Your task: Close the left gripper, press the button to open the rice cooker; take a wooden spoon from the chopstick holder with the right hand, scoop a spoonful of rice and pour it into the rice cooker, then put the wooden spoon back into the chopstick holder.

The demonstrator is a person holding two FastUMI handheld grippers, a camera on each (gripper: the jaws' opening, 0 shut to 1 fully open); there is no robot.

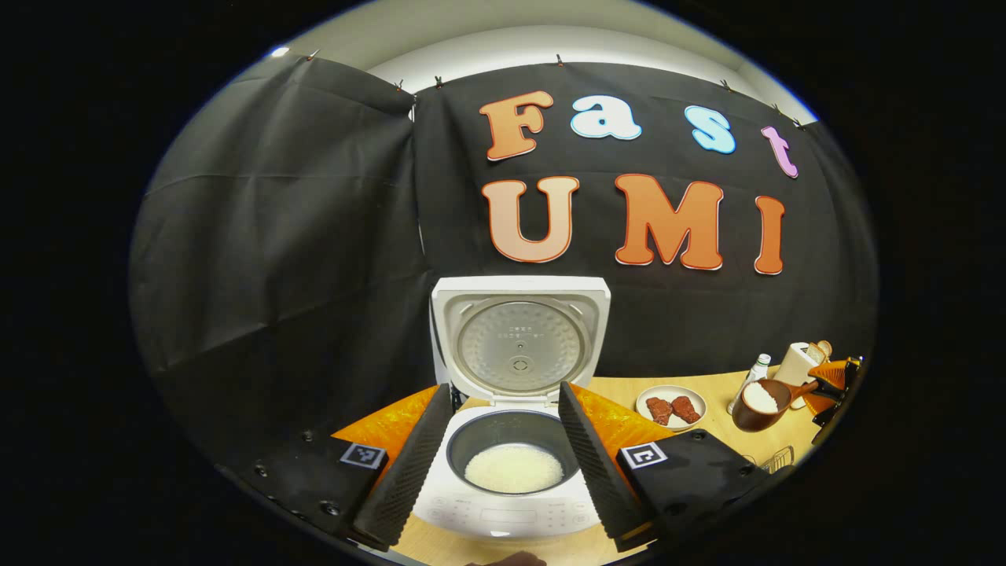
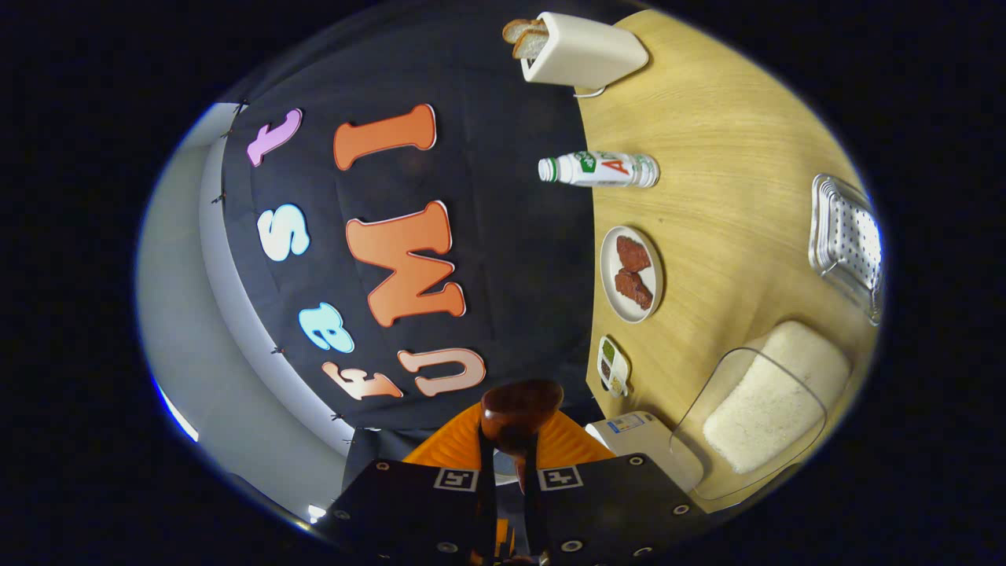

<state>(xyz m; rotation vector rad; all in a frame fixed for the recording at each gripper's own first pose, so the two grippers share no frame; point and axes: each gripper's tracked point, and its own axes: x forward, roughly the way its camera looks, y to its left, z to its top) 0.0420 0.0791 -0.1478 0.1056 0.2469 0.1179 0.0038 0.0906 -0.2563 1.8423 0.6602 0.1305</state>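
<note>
Wooden spoon (image 2: 520, 417) clamped in right gripper (image 2: 508, 479) fingers, bowl pointing forward, left gripper (image 1: 503, 456) fingers spread

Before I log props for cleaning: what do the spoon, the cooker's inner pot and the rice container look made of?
Spoon: dark brown wood by its look, smooth and slightly glossy, heaped with white rice.
Inner pot: dark matte grey, probably coated metal; no bare shine.
Rice container: clear and see-through with bright edge highlights, plastic or glass; cannot tell which.
</note>
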